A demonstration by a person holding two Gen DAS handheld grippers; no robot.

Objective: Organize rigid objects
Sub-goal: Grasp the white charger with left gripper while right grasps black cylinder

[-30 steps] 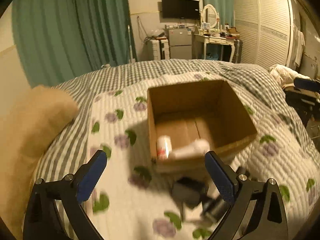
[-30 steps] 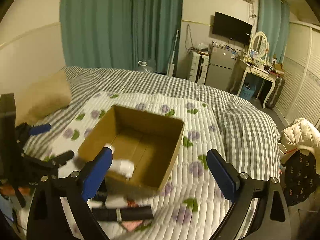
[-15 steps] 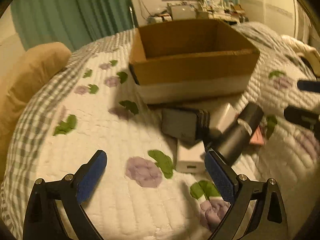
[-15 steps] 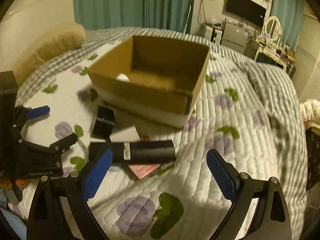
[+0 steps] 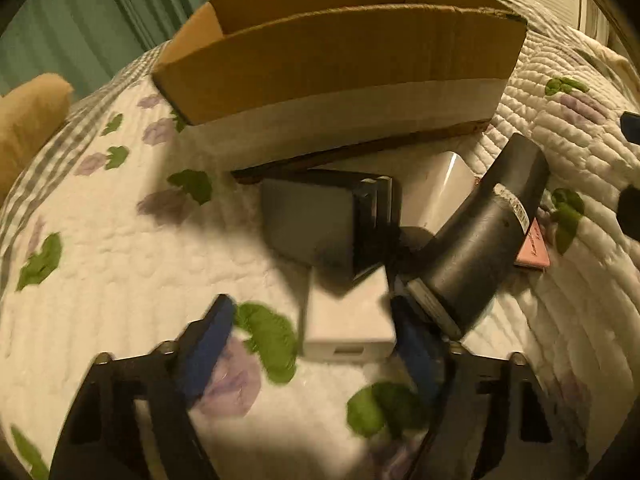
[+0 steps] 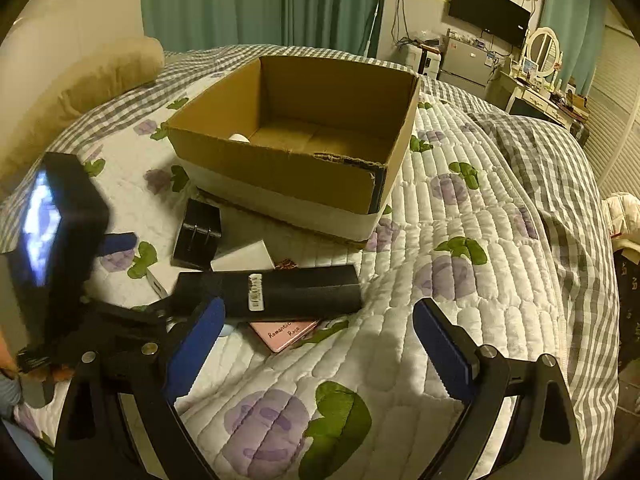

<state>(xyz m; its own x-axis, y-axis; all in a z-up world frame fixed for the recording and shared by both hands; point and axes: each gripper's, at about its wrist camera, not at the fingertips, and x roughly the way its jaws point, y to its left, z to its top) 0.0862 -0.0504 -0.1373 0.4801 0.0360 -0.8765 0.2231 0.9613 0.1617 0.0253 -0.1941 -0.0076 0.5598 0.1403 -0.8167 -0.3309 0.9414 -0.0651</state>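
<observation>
A pile of rigid items lies on the quilt in front of an open cardboard box. A white adapter block sits between the fingers of my open left gripper, not clamped. A black square box leans on it. A long black tube lies over a pink card. A white flat box lies by the carton. My right gripper is open and empty, just in front of the tube. A white item shows inside the box.
The left gripper's body and its lit camera screen stand left of the pile in the right wrist view. A tan pillow lies at the far left of the bed. Grey checked bedding runs to the right edge.
Both grippers have dropped from above the box to the pile in front of it. The left gripper has moved forward until its fingers flank the white adapter block.
</observation>
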